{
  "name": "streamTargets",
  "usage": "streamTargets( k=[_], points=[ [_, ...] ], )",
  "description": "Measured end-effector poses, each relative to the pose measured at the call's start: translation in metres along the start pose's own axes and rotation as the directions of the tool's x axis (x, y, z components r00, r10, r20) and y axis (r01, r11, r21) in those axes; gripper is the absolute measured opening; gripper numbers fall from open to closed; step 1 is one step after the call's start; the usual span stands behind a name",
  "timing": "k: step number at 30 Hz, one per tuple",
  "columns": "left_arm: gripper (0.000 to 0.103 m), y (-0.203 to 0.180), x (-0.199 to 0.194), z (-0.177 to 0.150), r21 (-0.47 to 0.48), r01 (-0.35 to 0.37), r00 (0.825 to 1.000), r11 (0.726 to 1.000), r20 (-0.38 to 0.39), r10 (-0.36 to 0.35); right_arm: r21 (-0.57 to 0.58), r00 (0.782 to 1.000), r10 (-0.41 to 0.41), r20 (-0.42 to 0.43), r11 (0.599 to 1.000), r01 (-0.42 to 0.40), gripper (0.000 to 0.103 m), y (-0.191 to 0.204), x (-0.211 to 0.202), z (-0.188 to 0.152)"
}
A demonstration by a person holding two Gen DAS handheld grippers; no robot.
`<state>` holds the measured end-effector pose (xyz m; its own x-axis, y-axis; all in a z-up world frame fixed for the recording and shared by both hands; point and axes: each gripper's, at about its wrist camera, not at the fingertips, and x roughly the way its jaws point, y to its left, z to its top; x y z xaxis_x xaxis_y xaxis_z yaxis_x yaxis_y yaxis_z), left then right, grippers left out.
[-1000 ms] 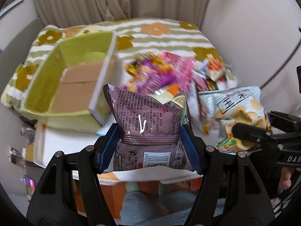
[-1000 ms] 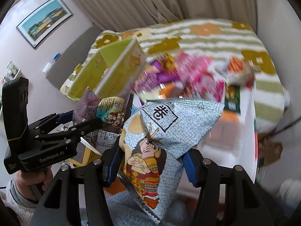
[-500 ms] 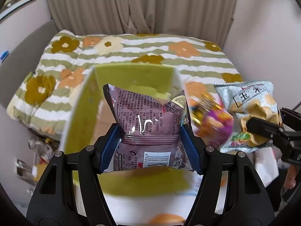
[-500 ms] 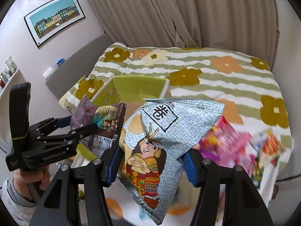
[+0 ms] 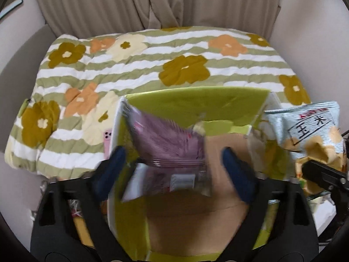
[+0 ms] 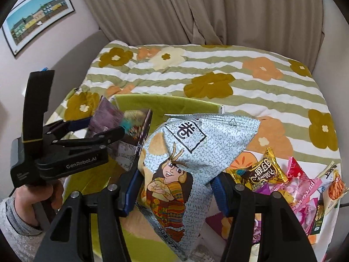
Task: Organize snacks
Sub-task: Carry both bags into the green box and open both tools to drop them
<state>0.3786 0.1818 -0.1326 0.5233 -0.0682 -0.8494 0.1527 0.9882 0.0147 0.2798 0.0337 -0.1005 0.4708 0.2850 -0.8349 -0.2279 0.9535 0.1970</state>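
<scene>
Purple packet [image 5: 168, 146], 1, silver bag [image 6: 196, 152], 1, box [image 5: 196, 102]

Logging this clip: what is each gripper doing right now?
Left gripper: jaws opening, purple snack packet between them, pads off it.
Right gripper: shut on the silver snack bag.

We've got a purple snack bag [image 5: 168, 144], lime-green box [image 5: 196, 104], silvery-blue chip bag [image 6: 196, 152], green-striped flowery blanket [image 5: 152, 65], beige curtain [image 5: 152, 2]

left tongs [image 5: 172, 159] opening, purple packet [image 5: 168, 144] released over box [image 5: 196, 100]
</scene>
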Motion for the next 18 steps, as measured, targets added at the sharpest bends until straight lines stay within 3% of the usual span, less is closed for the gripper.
streamTargets(
  k=[6,18],
  points=[
    [0.095,0.018,-0.003,-0.022,-0.05,0.021,1.0,0.999,-0.018,-0.022,-0.013,0.999,-0.037,-0.029,0.999,0.037,0.054,0.002,0.011,-0.004],
    [0.095,0.015,-0.031,-0.064,-0.098,-0.013,0.999,0.995,-0.033,0.009,-0.13,1.0,0.008,-0.024,0.991,-0.012,0.056,0.013,0.033,0.009]
  ],
)
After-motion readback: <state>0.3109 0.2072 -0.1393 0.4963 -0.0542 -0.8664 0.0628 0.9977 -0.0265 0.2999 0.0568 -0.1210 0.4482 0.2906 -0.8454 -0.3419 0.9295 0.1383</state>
